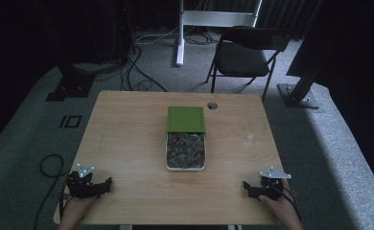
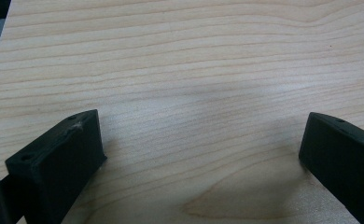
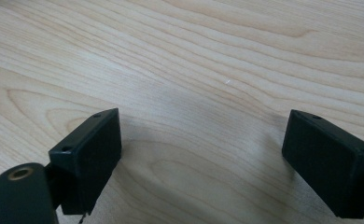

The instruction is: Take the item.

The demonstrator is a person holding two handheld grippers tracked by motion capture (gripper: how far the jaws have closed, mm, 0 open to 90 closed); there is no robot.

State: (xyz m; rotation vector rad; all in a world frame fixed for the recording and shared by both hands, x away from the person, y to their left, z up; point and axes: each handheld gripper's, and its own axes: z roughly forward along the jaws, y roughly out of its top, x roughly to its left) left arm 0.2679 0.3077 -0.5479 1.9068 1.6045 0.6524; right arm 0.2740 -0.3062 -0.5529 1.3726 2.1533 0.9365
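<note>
Both grippers sit at the bottom edge of the high view, one at each lower corner of the table (image 1: 127,124), and the thing they would have to go for is the tray (image 1: 185,165) in the middle of the frame. It lies well apart from either of them, up and inward: up and to the right of the left gripper (image 1: 109,182), up and to the left of the right gripper (image 1: 245,185). Neither hand looks clearly nearer; the tray is close to midway between them, so either could make the reach.

The tray's long axis runs up and down the frame, away from the person. A green lid (image 1: 186,119) covers its far part, slid back toward the top of the picture, so the near part stands open. What fills it is a dark, mottled mass; from here it is too small and dim for me to say what the pieces are.

In the left gripper view the jaws are spread wide with bare wood between them. The right gripper view shows the same: jaws held well apart, nothing between them. Both point inward and a little forward across the table, roughly toward the tray's near end, so the approach would come in at its two long sides.
</note>
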